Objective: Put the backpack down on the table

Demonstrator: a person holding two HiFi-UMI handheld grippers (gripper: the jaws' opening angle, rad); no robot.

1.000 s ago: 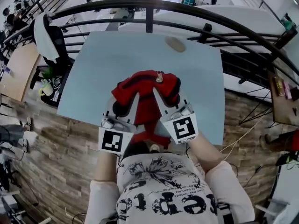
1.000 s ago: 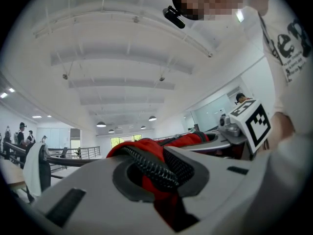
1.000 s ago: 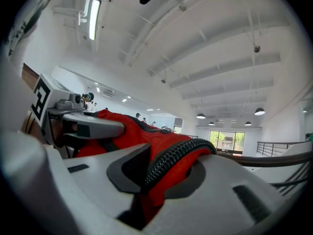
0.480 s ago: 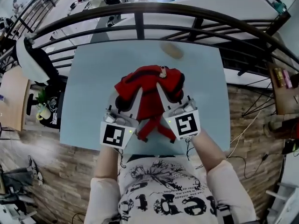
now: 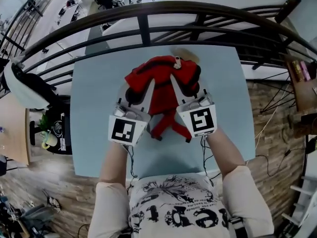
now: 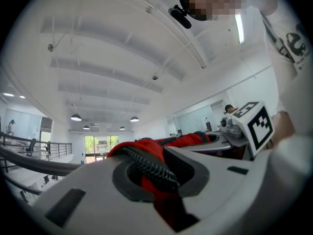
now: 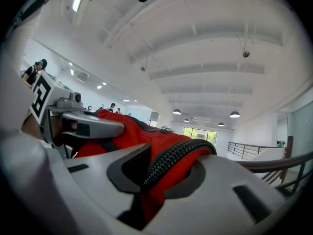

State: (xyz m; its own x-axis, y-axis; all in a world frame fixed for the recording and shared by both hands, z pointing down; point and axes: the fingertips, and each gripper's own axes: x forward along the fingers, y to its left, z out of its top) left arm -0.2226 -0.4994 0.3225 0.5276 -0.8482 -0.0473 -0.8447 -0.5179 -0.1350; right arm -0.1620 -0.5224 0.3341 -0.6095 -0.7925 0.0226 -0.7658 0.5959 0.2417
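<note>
Looking down through the head camera, I see a chair (image 5: 27,88) draped in white at the far left, off the table's edge. The pale blue table (image 5: 96,113) fills the middle, and a dark curved railing (image 5: 148,11) runs past its far side.

My left gripper (image 5: 132,97) reaches out level over the tabletop. In its own view the jaws stand narrow, clamped on a black corded edge (image 6: 146,168) with red fabric pinched between them.

The red backpack (image 5: 161,78) hangs between my two grippers over the far half of the table, its straps (image 5: 159,131) drooping on the near side. I cannot tell whether its bottom touches the surface. A tan object (image 5: 188,54) peeks out just behind it.

My right gripper (image 5: 184,90) mirrors the left, its jaws also narrow and closed on the pack's other corded edge.

Farther right, cables (image 5: 270,155) trail across the wood-plank floor (image 5: 272,118).
</note>
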